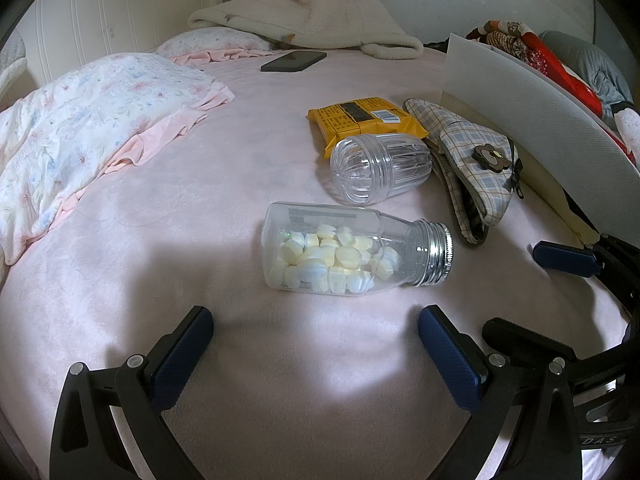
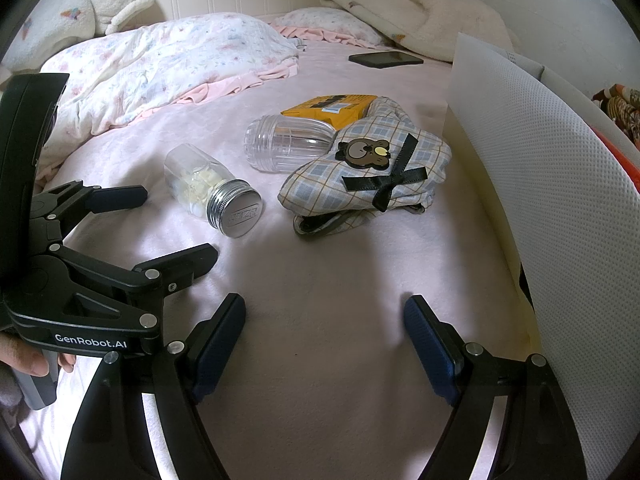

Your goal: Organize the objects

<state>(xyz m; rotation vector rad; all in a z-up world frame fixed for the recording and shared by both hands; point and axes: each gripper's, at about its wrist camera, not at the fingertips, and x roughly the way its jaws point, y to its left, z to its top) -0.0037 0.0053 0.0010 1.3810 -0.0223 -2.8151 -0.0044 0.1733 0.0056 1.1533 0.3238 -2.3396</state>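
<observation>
**Bedding and a phone on a pink bed**

A pink bedsheet (image 1: 248,152) covers the mattress. A floral quilt (image 1: 80,120) with a pink ruffled edge lies bunched along the sheet's left side. At the far end sits a floral pillow (image 1: 216,40), with a cream fleece blanket (image 1: 316,16) heaped just behind it. A black phone (image 1: 294,61) lies flat on the sheet near the blanket.

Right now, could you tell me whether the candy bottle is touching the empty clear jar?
Apart. The left wrist view shows a strip of pink bedsheet between the candy bottle and the empty clear jar; the right wrist view shows the same gap.
</observation>
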